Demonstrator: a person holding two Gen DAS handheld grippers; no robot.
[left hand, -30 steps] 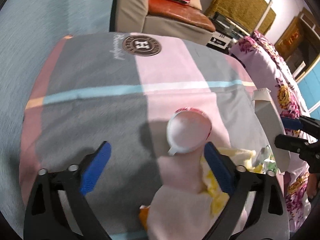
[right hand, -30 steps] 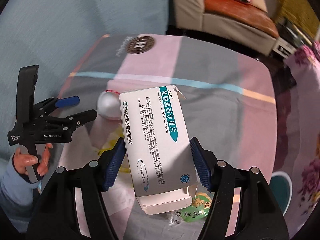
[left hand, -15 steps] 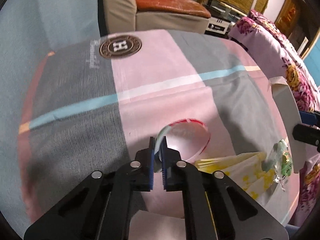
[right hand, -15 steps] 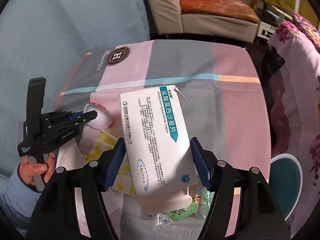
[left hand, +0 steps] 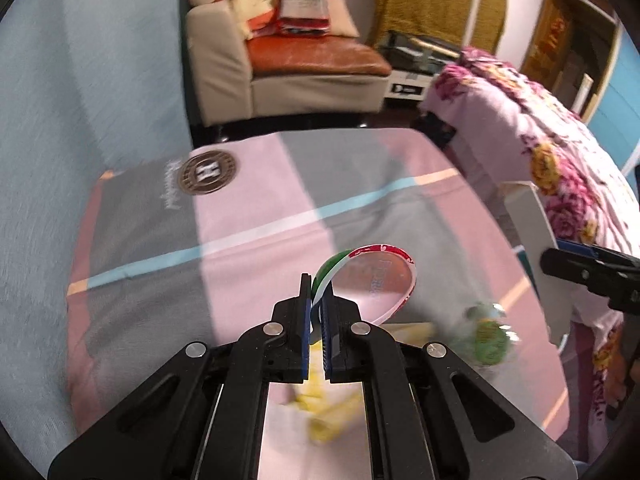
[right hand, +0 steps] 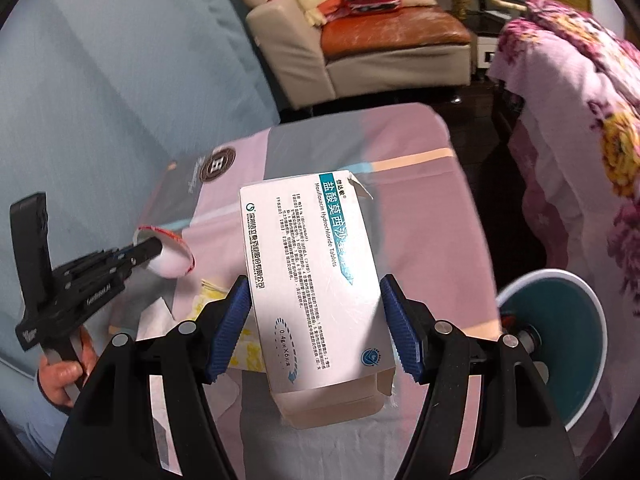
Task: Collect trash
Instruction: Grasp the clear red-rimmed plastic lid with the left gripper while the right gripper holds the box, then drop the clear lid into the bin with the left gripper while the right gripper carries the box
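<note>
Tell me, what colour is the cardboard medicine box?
White cardboard medicine box with a teal band, clearest in the right wrist view.

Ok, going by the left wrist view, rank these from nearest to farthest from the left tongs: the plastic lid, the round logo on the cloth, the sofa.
1. Plastic lid, pinched in the left tongs.
2. Round logo, upper left on the cloth.
3. Sofa, beyond the table, at the top.

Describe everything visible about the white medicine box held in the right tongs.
The medicine box is a flat white carton, cardboard by its look, with a teal band, Chinese print and "Moxifloxacin Hydrochloride Tablets" on its face. Its far top corner is torn, and its near end looks open with loose flaps. It lies lengthwise between the blue ribbed pads of the right tongs, which clamp its long sides, and is held above the patchwork cloth. Nothing else touches it.
</note>
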